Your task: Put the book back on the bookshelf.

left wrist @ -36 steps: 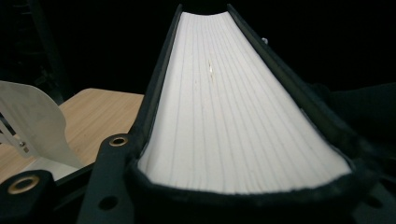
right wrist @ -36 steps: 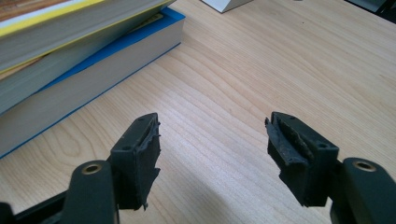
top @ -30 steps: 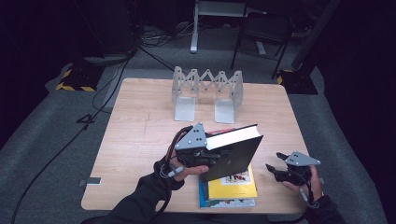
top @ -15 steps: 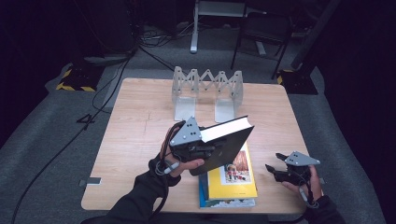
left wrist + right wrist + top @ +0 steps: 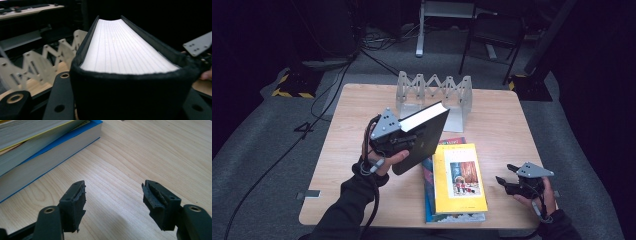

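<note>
- The left gripper (image 5: 404, 137) pinches a black book (image 5: 424, 135) at one end; its jaws press on both covers, with the white page block (image 5: 125, 50) running away between them in the left gripper view.
- The book is lifted clear of the table (image 5: 362, 120), tilted, its page edge facing up and toward the far edge, over the table's middle.
- Just past the book's far end, near the far edge, stands a grey zigzag rack (image 5: 434, 92).
- A stack of books lies near the near edge, right of the middle: a yellow book (image 5: 459, 177) on top, a blue book (image 5: 50, 157) under it.
- The black book's lower corner hangs just beside the stack's far left corner; I cannot tell whether they touch.
- The right gripper (image 5: 507, 182) rests low near the near right corner, well apart from the black book, just right of the stack.
- Its jaws are spread, with only bare wood between the pads (image 5: 77, 202) in the right gripper view.
</note>
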